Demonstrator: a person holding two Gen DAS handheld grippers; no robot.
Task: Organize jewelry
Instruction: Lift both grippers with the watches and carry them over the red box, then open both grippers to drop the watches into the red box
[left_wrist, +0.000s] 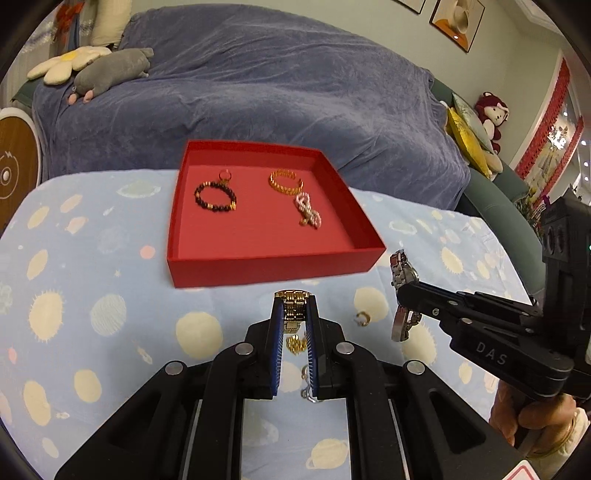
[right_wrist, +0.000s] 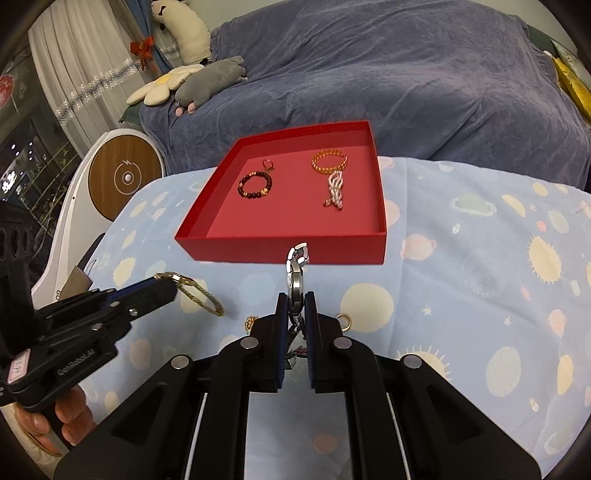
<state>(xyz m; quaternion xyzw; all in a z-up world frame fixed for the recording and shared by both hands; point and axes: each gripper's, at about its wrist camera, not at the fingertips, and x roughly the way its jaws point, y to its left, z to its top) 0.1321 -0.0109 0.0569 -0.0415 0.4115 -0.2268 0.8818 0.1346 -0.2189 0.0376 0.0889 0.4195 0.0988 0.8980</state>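
Left wrist view: the left tool (left_wrist: 295, 314) is clamped on a gold watch (left_wrist: 294, 308), whose band stands up between the blue pads. Straight ahead of it, on the surface (left_wrist: 92, 258) with its planet-print cloth, sits an open red box (left_wrist: 266, 273). In the box lie a dark bead bracelet (left_wrist: 215, 197) with a small gold ring (left_wrist: 225, 174) touching its far side, both to the left; to the right lie a gold chain bracelet (left_wrist: 285, 182) and, just nearer, a pearl strand (left_wrist: 308, 210) touching it. A gold earring (left_wrist: 362, 319) lies on the cloth just right of the tool. More gold pieces (left_wrist: 295, 344) lie below, between the pads. The right tool (left_wrist: 402, 295) comes in from the right, clamped on a silver watch (left_wrist: 402, 275); its arm reads "DAS".

Right wrist view: the right tool (right_wrist: 295, 306) grips the silver watch (right_wrist: 297, 273) edge-on, its band rising in front of the near wall of the box (right_wrist: 280, 251). Inside the box are the same bead bracelet (right_wrist: 255, 186), ring (right_wrist: 268, 165), chain bracelet (right_wrist: 328, 161) and pearl strand (right_wrist: 335, 189). Left of the tool, the left tool (right_wrist: 166, 291) holds the gold watch (right_wrist: 192, 290) above the cloth; its body reads "GenRobot.AI". The earring (right_wrist: 344, 320) lies just right of the tool. A small gold piece (right_wrist: 251, 322) lies to its left.
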